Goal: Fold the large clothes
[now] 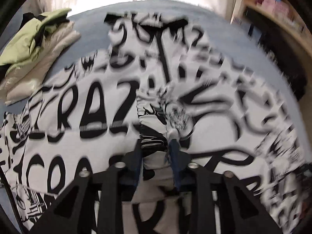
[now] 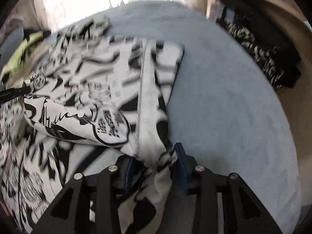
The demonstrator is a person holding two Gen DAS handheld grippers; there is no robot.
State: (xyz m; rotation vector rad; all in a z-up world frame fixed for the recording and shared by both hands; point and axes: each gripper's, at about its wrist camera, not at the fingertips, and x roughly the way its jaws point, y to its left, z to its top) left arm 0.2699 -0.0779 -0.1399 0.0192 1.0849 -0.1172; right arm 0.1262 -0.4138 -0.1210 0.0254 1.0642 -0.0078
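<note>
Both claws pinch the printed garment midway through a fold on the bed.

Left wrist view: your left claw [image 1: 155, 146] is pressed onto a bunched ridge of the black-and-white printed garment [image 1: 101, 105], which spreads flat ahead of it and to both sides; a stack of folded clothes [image 1: 37, 58] lies far ahead to the left. Right wrist view: your right claw [image 2: 156, 156] pinches a gathered hem of the same garment, one layer doubled over ahead and left, bare blue bedcover [image 2: 224, 97] to its right. Judged so, one fold is begun; the rest remain.
</note>
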